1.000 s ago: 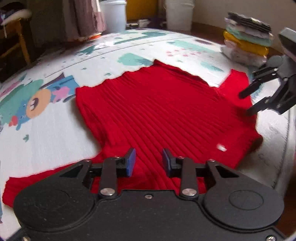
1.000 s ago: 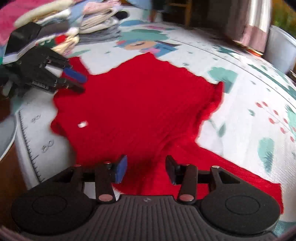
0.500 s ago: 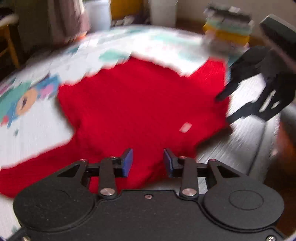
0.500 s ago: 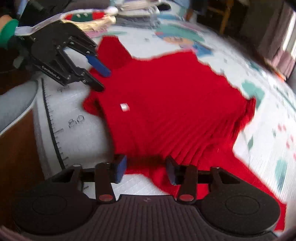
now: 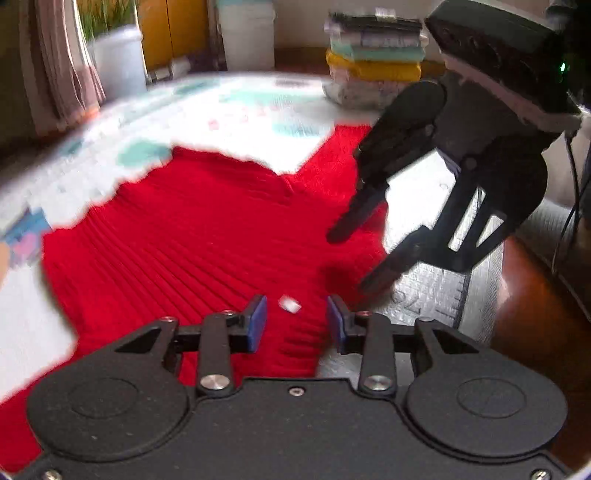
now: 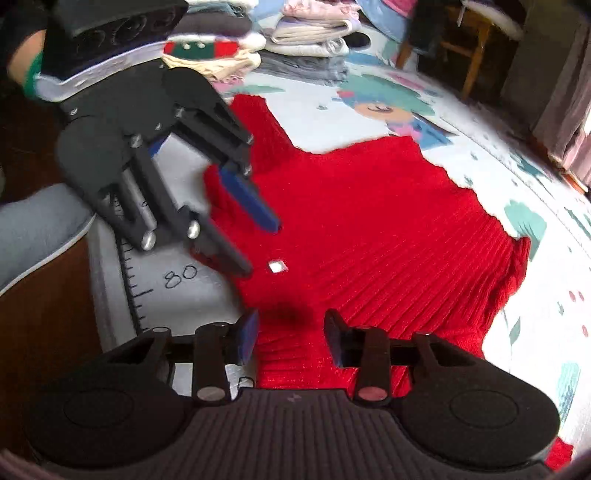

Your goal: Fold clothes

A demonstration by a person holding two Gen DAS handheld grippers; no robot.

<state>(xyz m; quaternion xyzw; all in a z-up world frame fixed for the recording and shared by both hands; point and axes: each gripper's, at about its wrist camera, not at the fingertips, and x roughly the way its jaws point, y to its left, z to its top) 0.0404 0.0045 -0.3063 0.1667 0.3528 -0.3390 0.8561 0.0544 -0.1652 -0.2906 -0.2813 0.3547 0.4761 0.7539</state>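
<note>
Currently my left gripper (image 5: pixel 296 323) and right gripper (image 6: pixel 290 338) both hover with jaws apart, empty, over the near collar edge of the red ribbed sweater (image 5: pixel 192 251), which lies flat on the printed play mat (image 6: pixel 535 295). Risk: the two grippers sit close and could collide. A shallow pinch may catch one knit layer, skewing the fold.

Cartoon-print play mat (image 6: pixel 424 110) carries everything. Red ribbed sweater (image 6: pixel 369 236) spread flat mid-frame, folded clothes stack (image 5: pixel 373 70) sitting at mat's far edge upper right, more folded piles (image 6: pixel 314 33) top of right-wrist view.
</note>
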